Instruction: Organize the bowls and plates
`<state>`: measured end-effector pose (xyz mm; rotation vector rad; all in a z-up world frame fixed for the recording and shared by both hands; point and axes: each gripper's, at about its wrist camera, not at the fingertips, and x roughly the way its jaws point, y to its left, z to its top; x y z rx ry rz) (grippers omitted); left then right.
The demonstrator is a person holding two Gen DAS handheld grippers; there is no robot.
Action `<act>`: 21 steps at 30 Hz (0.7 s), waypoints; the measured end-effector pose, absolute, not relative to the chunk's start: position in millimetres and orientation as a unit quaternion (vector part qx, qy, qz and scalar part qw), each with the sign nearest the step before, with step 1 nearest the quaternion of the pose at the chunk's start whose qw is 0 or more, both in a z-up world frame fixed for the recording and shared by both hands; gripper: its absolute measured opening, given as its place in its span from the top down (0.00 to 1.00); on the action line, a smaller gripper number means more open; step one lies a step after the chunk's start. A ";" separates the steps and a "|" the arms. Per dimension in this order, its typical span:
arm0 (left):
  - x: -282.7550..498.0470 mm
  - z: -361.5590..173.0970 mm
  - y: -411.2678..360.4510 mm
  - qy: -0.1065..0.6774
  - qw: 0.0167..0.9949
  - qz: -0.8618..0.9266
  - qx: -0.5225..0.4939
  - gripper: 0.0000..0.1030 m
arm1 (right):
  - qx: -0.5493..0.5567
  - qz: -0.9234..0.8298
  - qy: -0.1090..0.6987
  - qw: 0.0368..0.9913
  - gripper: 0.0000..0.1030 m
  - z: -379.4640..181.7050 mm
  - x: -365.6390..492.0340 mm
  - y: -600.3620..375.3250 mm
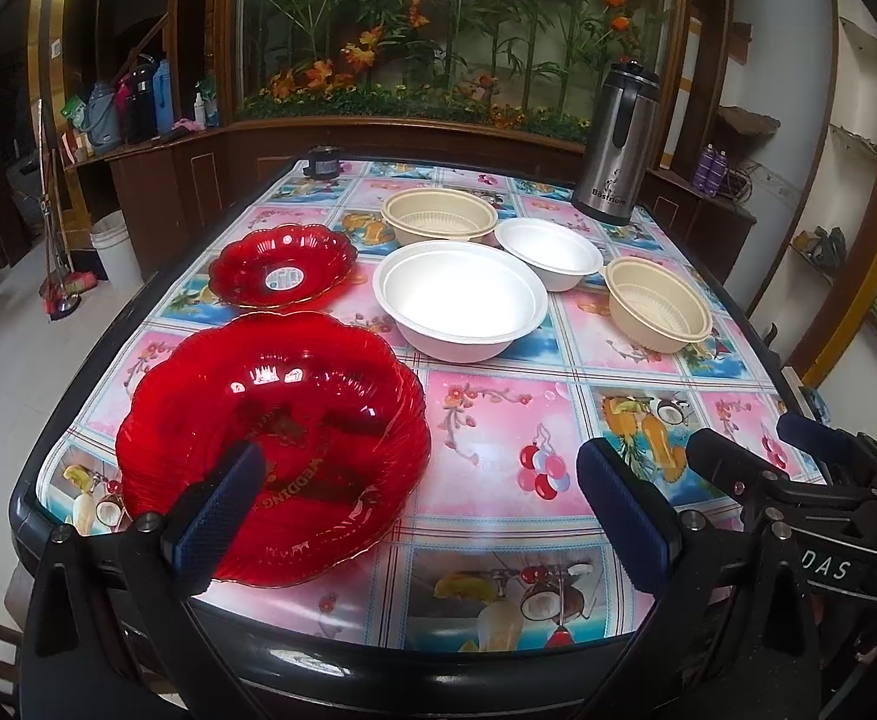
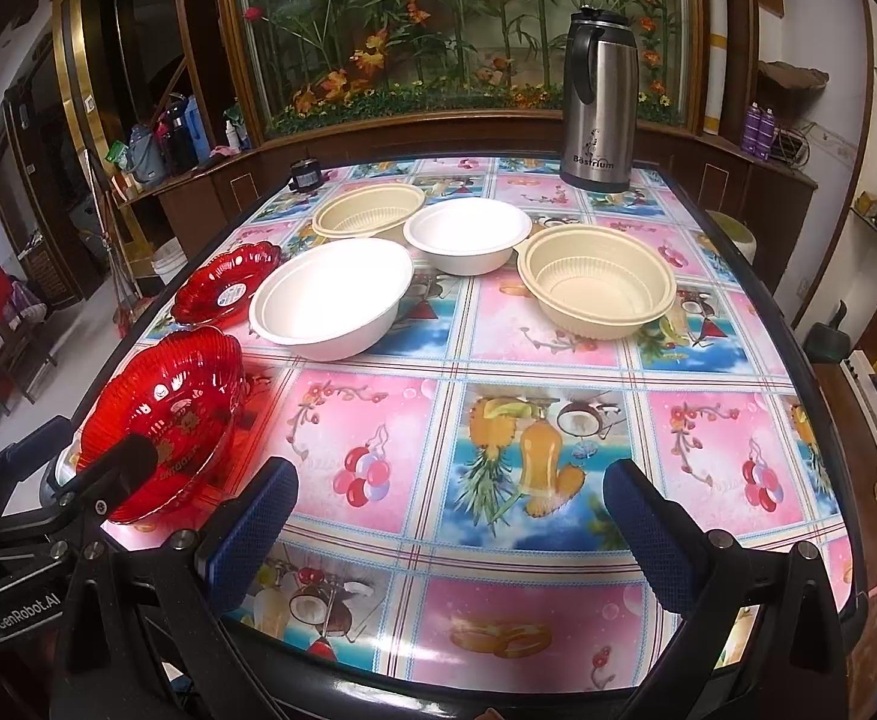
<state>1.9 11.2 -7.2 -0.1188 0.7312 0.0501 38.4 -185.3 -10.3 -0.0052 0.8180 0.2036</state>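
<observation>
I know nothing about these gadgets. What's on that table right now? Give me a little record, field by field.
Table: colourful fruit-and-flower patterned tablecloth
Red dishes: large red scalloped plastic dish at near left; smaller red scalloped plastic dish behind it
White bowls: large white foam bowl at centre; smaller white foam bowl behind it
Beige bowls: two, beige ribbed plastic bowl at back, another beige ribbed plastic bowl at right
Other: steel thermos jug at far edge
Left gripper: open, empty
Right gripper: open, empty
</observation>
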 end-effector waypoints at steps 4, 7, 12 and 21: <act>1.8 -7.3 10.8 0.357 0.932 0.024 -0.057 0.00 | -0.003 0.099 0.397 0.912 0.00 -11.1 38.7 -184.8; 1.4 -7.4 11.0 0.358 0.931 0.023 -0.060 0.00 | -0.003 0.098 0.397 0.912 0.00 -11.1 38.7 -184.7; 0.8 -7.7 10.1 0.359 0.931 0.022 -0.059 0.00 | -0.003 0.098 0.397 0.913 0.00 -11.5 38.6 -184.4; 1.0 -8.0 8.5 0.360 0.931 0.021 -0.060 0.00 | -0.002 0.097 0.397 0.913 0.00 -11.9 37.9 -185.0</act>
